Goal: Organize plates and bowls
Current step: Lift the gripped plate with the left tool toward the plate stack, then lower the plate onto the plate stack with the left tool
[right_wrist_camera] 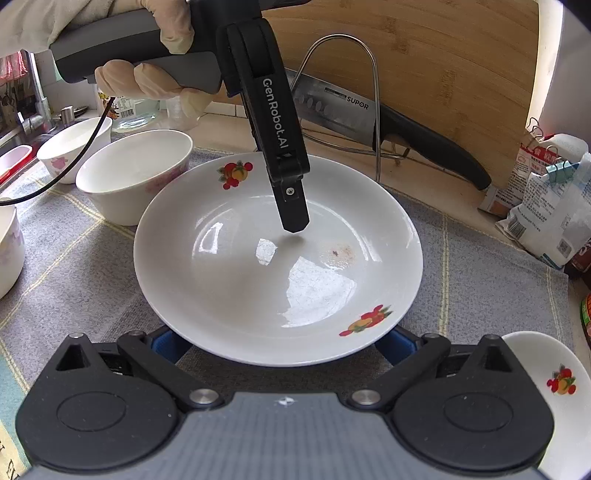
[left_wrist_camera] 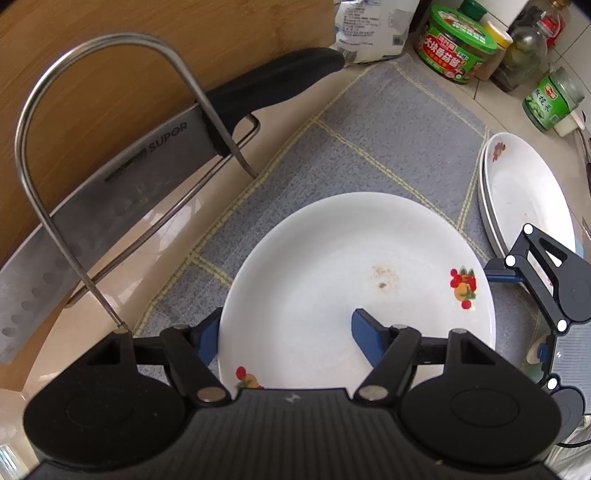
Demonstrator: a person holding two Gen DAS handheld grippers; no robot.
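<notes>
A white plate [left_wrist_camera: 351,266] with red fruit prints lies on the grey checked mat [left_wrist_camera: 388,122]. My left gripper [left_wrist_camera: 286,332] points steeply down and stands open astride the plate's rim. One blue finger [left_wrist_camera: 365,339] is over the inside and the other [left_wrist_camera: 207,332] is outside the edge. From the right wrist view, that inner finger [right_wrist_camera: 293,210] hovers just above the plate [right_wrist_camera: 240,280], casting a shadow. My right gripper [right_wrist_camera: 280,347] is open wide, its fingertips hidden under the plate's near rim. It enters the left wrist view as the right gripper [left_wrist_camera: 517,312].
Two stacked fruit-print plates [left_wrist_camera: 524,192] sit right of the mat. Three white bowls [right_wrist_camera: 136,177] [right_wrist_camera: 74,147] [right_wrist_camera: 7,251] stand to the left. A wire rack [left_wrist_camera: 110,177] holds a cleaver [left_wrist_camera: 129,177] against a wooden board [left_wrist_camera: 110,22]. Jars [left_wrist_camera: 458,40] and bags [right_wrist_camera: 546,206] crowd the back.
</notes>
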